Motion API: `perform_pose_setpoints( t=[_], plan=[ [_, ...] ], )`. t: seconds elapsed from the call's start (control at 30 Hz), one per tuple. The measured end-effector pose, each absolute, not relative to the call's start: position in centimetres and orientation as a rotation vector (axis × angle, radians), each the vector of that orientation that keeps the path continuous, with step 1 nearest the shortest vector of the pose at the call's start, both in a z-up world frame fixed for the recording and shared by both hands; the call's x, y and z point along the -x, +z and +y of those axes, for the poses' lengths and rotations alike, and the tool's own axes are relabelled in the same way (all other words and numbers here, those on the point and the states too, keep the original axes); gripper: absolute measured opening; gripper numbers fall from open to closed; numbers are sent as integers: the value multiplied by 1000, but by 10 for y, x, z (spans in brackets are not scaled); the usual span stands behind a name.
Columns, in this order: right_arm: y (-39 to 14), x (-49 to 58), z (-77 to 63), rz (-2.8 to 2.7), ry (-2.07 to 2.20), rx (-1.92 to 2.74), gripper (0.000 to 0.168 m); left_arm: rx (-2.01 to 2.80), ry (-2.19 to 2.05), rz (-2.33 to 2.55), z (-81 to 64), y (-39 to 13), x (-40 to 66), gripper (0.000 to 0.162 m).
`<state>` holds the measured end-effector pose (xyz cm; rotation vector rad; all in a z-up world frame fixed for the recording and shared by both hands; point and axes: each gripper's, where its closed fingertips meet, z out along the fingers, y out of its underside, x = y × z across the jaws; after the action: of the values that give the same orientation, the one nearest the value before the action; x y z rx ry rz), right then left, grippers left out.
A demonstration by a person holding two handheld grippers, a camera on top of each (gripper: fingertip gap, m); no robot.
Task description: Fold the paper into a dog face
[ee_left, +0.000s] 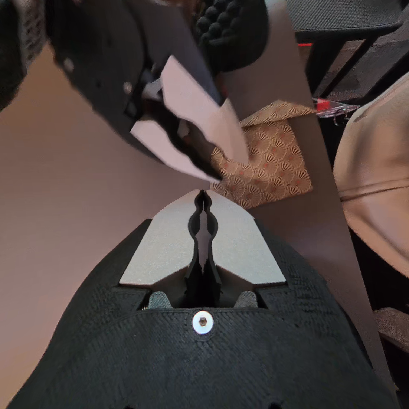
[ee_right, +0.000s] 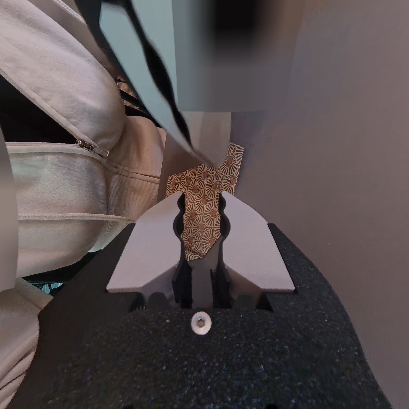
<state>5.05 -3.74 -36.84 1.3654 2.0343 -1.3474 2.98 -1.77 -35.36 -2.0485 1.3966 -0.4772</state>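
- Paper [ee_right: 202,218], patterned and folded, is laid on the grey table [ee_right: 332,199], long axis running along the right gripper [ee_right: 201,193] fingers.
- Right gripper jaws are spread, paper seen between them.
- Left gripper [ee_left: 202,192] jaws are pressed together beside the paper [ee_left: 270,159]; nothing is pinched.

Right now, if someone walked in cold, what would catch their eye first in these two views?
Probably the folded gold paper with a dark fan pattern, lying on the grey tabletop near its edge, framed between the right gripper and its parted fingers. In the left view, the left gripper is shut just short of the paper, while the right gripper reaches onto it from above.
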Motion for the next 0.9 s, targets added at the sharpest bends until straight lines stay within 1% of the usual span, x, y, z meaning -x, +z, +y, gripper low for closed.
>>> perform_pose_setpoints(
  t=[0.1,0.2,0.23,0.3,0.33,0.37,0.4,0.43,0.53,0.67,0.77,0.83,0.9],
  plan=[
    [-369,-51,-37,2052,-1348,-1364,28,2139,-432,1530,-25,-383,-33,2],
    [-369,-52,-38,2077,-1364,-1361,29,2218,-404,1444,-27,-383,-13,0],
    [-368,-53,-39,2111,-1367,-1333,32,2227,-361,1443,-28,-383,-4,0],
    [-364,-53,-38,2293,-1377,-1279,49,2233,-282,1447,-30,-381,9,0],
    [-356,-55,-36,2381,-1408,-1239,35,2204,-290,1429,-31,-377,7,0],
    [-344,-57,-34,2426,-1467,-1204,16,2163,-328,1399,-31,-370,0,0],
    [-336,-58,-28,2476,-1492,-1211,4,2126,-362,1375,-31,-363,-7,0],
    [-335,-59,-19,2535,-1453,-1240,0,2091,-368,1360,-29,-358,-13,0],
    [-347,-63,-12,2461,-1309,-1281,0,2053,-347,1378,-21,-362,-25,0],
    [-357,-40,-24,2262,-1349,-1301,0,2099,-325,1423,-16,-384,-27,1],
    [-380,-45,-24,2180,-1169,-1317,1,2125,-383,1378,-18,-384,-28,0],
    [-379,-48,-20,2006,-1164,-1399,0,2144,-414,1334,-18,-384,-28,0],
    [-379,-64,-6,1957,-1100,-1441,0,2157,-394,1321,-18,-385,-24,0]
  ],
)
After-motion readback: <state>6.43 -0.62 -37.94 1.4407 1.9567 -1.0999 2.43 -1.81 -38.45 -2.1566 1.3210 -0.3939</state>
